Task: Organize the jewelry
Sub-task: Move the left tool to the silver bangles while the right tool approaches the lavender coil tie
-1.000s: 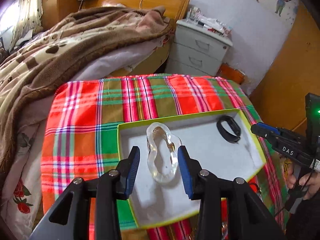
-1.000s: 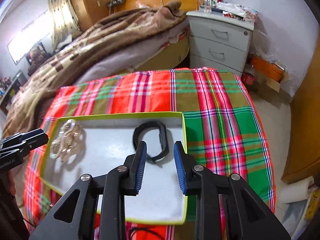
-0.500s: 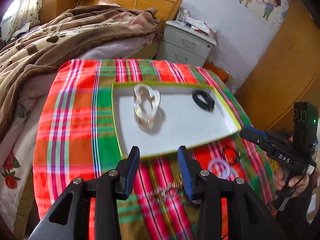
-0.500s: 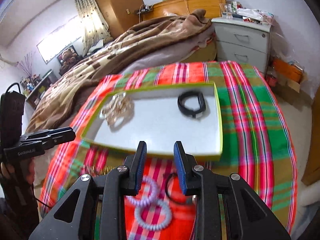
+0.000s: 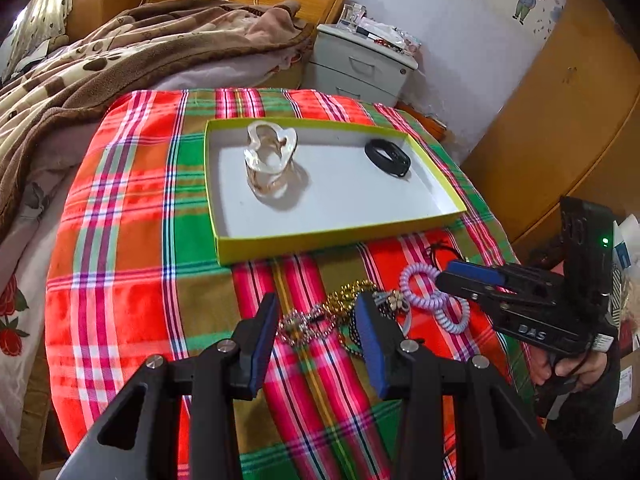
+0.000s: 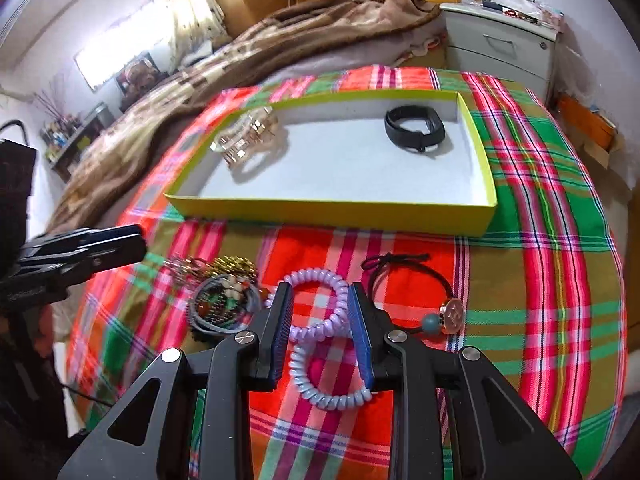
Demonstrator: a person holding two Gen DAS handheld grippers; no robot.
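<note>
Both grippers have pulled back from the tray (image 5: 340, 236) to the loose jewelry on the plaid cloth (image 5: 132, 216). From the left wrist, the left gripper (image 5: 316, 320) hangs open and empty over tangled chains (image 5: 308, 320); the clear bangle (image 5: 270, 164) and black band (image 5: 388, 156) lie in the tray. From the right wrist, the right gripper (image 6: 318, 314) stands open astride lilac coil ties (image 6: 320, 320), not pinching them.

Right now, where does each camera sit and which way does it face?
Left wrist view: sits on the left tongs, looking down past their open tips at a bead pile; the right tongs and a hand show alongside.
Right wrist view: sits on the right tongs, open over lilac coil ties; the left tongs show at the edge.
Shared: the yellow-green box with a clear bracelet and a black band, on plaid cloth.
</note>
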